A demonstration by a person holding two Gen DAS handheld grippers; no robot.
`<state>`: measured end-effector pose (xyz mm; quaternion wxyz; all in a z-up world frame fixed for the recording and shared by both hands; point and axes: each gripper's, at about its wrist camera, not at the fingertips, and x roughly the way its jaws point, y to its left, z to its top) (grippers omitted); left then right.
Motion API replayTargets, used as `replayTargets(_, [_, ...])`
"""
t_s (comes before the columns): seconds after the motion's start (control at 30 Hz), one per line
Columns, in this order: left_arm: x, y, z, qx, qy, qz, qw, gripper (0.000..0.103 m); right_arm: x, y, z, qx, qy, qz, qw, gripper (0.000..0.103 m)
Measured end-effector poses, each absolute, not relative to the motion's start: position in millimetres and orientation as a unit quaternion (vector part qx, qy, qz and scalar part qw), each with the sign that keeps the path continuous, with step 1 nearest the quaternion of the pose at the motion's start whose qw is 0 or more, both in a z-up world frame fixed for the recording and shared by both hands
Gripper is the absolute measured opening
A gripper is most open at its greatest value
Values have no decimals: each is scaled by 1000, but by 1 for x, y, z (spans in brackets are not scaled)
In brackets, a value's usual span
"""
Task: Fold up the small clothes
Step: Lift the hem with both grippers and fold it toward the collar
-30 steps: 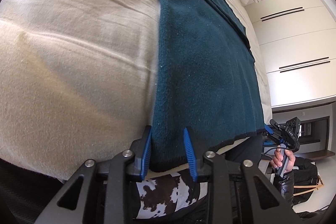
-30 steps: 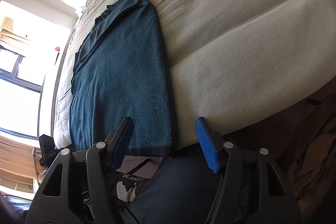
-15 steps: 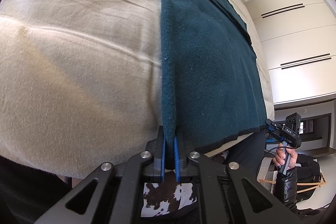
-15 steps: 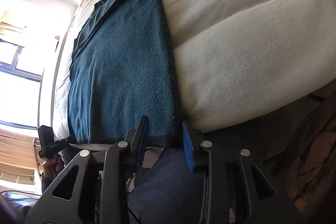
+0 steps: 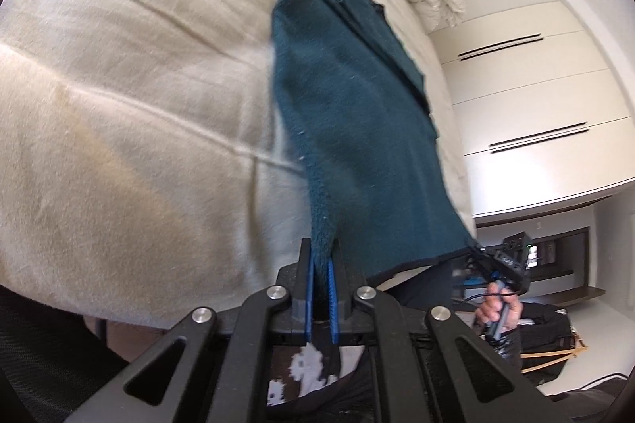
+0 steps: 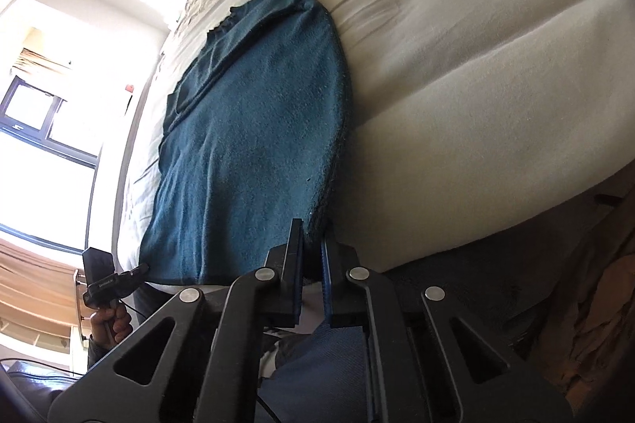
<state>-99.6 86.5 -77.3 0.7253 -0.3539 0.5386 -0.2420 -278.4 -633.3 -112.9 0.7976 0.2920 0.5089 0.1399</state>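
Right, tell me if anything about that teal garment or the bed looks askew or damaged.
Nothing stands out. The teal garment lies lengthwise on the cream bed cover, no tears visible. Its near hem corners are pinched by the left gripper and right gripper, jaws shut on the cloth. The cover is merely creased.

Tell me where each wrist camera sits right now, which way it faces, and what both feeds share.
Left wrist: on the left claw, facing down along the bed; shut on the teal garment hem; right hand visible.
Right wrist: on the right claw, same direction; shut on the hem's other corner; left hand visible.
Shared: garment, bed, each other's claw.
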Motion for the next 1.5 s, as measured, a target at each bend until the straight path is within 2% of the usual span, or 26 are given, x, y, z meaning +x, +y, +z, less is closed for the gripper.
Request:
replayTargets(0.7, [-26,105,-18,-488,420,-292,707,7,-201,-632,-47,393,383,191,814,6])
replayTargets(1.13, [44,127,-21,-531,394,-267,701,7,-96,-640,-30,405,355,163,826,6])
replayTargets(1.5, [119,128,-27,-534,386,-256,707,7,0,-634,-31,368,362,126,847,6])
